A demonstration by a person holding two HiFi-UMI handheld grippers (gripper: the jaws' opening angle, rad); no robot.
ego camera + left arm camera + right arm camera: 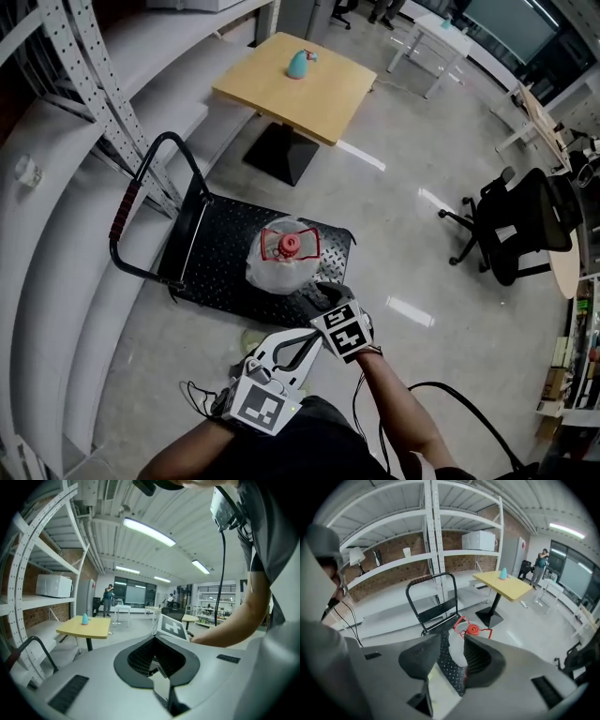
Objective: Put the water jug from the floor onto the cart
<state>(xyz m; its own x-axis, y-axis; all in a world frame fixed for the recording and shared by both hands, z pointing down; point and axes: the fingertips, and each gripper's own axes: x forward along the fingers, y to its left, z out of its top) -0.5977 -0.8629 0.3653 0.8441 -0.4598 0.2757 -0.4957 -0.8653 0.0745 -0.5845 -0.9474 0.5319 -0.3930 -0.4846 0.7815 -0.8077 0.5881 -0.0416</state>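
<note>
The clear water jug [277,263] with a red cap and red handle stands upright on the black deck of the cart [214,255], near its right end. Both grippers hover close to my body, in front of the cart and apart from the jug. My right gripper [325,296] points down toward the jug, its jaws apart and empty; in the right gripper view [452,657] the jug [458,654] shows through the gap, well beyond the pads. My left gripper [312,337] lies lower left, its pads meeting at the tips [154,640] with nothing in them.
The cart's black push handle [141,186] rises at its left end. White shelving racks [84,89] run along the left. A yellow table [328,94] with a teal object [300,64] stands beyond the cart. A black office chair [520,225] sits to the right.
</note>
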